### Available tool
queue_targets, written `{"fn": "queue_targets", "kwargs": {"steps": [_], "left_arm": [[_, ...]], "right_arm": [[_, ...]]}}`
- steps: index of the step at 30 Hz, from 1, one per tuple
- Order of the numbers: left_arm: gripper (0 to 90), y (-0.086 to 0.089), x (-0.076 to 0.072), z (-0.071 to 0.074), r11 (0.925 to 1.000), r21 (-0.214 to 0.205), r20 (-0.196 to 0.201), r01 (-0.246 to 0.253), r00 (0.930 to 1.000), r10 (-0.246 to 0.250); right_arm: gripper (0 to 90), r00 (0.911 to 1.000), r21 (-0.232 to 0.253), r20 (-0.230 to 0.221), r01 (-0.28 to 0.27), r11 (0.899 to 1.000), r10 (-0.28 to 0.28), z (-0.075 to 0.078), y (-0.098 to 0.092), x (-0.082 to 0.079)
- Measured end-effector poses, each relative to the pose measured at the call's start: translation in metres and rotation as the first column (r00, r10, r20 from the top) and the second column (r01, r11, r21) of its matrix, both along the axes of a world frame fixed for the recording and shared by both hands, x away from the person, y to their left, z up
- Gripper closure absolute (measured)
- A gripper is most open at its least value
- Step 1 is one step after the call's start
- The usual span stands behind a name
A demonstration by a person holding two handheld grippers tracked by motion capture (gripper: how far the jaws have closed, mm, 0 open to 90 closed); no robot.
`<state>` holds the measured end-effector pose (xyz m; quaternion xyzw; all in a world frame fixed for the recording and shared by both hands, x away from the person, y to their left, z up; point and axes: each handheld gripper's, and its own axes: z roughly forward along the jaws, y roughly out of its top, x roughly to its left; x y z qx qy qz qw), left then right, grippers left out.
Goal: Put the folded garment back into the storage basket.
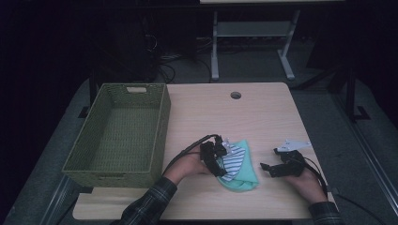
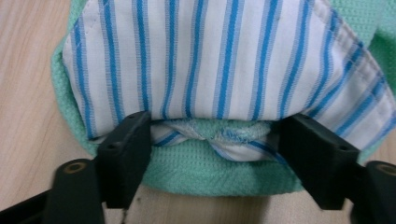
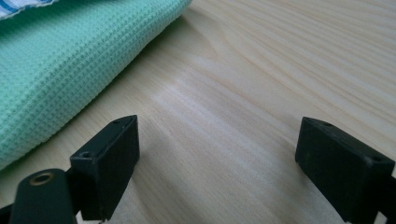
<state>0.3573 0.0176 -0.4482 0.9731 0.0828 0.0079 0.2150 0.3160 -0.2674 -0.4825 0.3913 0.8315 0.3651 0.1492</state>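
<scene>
Striped cloth [image 2: 224, 60] (atop green towel [image 2: 219, 177]), long axis seemingly diagonal across table

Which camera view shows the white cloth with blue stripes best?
The left gripper view: the white cloth with blue stripes is close, stitching visible. The high view shows it small; the right gripper view shows a corner.

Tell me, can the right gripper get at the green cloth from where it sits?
Probably yes: the right gripper is open over bare table, and the green cloth lies just beside it with nothing between.
</scene>
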Motion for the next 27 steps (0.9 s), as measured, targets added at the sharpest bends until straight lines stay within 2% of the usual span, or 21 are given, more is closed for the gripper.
{"fn": "queue_targets", "kwargs": {"steps": [5,12,17,21,27], "left_arm": [[50.5,0.000,-0.003,0.003,0.9998,-0.003,-0.007,0.020,0.9998,-0.020],[76.3,-0.002,-0.004,0.004,0.9996,-0.018,-0.032,0.024,0.9992,-0.024],[78.8,0.000,-0.003,0.003,0.9996,-0.028,-0.048,0.003,0.9988,-0.004],[79.6,0.003,0.000,0.003,0.9989,-0.045,-0.081,-0.014,0.9967,0.010],[80.2,0.014,0.006,0.013,0.9931,-0.093,-0.106,-0.071,0.9924,0.061]], "right_arm": [[13.2,1.0000,0.000,0.000,0.001,1.000,-0.001,0.000,0.000,0.000],[11.5,0.9999,-0.002,-0.005,0.012,1.000,-0.012,0.000,0.000,0.000],[9.9,0.9998,-0.005,-0.007,0.021,1.000,-0.021,0.000,0.000,0.000],[9.7,0.9997,-0.007,-0.009,0.021,1.000,-0.021,0.000,0.000,0.000],[9.5,0.9997,-0.004,-0.006,0.023,1.000,-0.023,-0.001,0.000,0.000]]}}
